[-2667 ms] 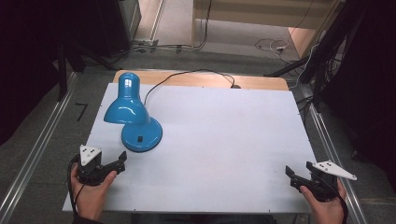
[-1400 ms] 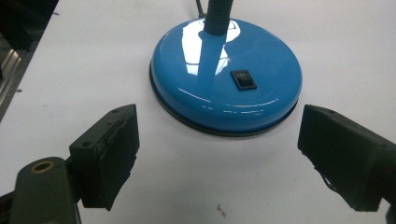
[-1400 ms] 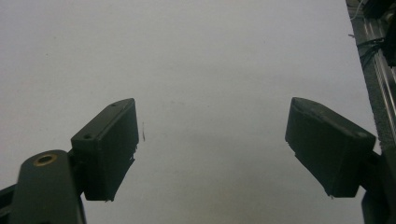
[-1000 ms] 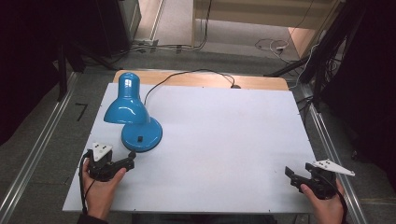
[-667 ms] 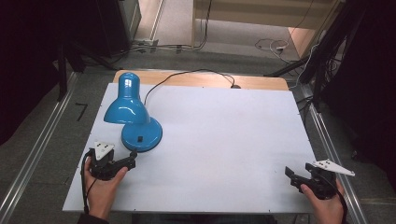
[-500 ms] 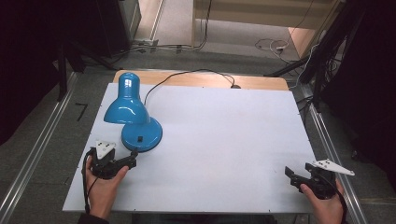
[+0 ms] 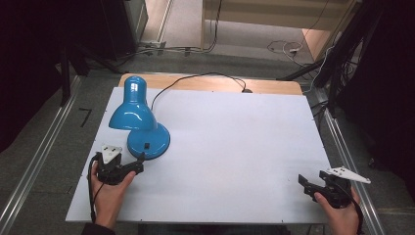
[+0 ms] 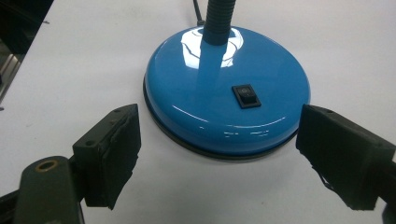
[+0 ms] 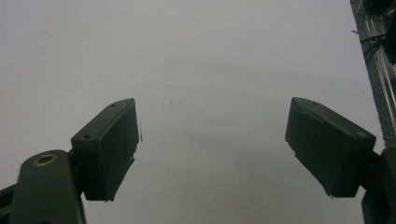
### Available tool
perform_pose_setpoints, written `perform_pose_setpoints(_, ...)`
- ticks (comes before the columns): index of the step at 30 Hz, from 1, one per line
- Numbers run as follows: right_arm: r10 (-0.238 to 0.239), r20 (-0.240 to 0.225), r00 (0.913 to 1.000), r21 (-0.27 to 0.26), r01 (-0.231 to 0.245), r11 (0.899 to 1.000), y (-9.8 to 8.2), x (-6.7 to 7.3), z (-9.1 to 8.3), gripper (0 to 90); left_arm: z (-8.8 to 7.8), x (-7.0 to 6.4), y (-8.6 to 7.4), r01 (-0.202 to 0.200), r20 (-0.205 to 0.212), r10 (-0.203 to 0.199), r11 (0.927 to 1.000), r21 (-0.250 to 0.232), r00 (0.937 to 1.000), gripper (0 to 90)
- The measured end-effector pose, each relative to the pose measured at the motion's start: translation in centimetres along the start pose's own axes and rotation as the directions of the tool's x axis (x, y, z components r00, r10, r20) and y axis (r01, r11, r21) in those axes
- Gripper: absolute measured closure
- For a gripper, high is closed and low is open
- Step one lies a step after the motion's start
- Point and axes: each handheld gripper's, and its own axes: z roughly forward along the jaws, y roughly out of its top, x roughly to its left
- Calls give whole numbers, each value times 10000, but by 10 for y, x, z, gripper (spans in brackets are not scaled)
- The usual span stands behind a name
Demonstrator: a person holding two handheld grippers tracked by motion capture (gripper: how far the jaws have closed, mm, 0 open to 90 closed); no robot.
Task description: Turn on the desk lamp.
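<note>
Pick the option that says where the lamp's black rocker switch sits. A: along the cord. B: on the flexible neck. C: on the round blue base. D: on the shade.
C: in the left gripper view the black rocker switch is set into the top of the round blue base, in front of the neck.

Grey floor (image 7: 235, 41) strewn with cables (image 7: 281, 46) — dark surroundings, metal rails (image 7: 36, 156) flanking the white table (image 7: 235, 142).
</note>
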Motion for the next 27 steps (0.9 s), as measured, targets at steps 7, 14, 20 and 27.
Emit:
perform_pose_setpoints(7, -40, 49, 10000, 22, 40, 10000, 0, 1, 0, 159, 3, 0, 1, -5, 61, 5, 10000, -8, 10000, 159)
perform_pose_setpoints(14, -25, 48, 10000, 72, 25, 10000, 0, 1, 1, 159, 10, 0, 3, -141, -62, 141, 9999, -2, 9999, 162)
perform_pose_setpoints(20, -39, 55, 10000, 54, 38, 10000, 0, 1, 1, 159, 13, -1, 5, -122, -77, 122, 9999, -31, 9999, 162)
perform_pose_setpoints(27, -56, 48, 10000, 11, 56, 10000, 0, 1, 0, 159, 15, -2, 5, -146, -25, 145, 9999, -19, 9999, 170)
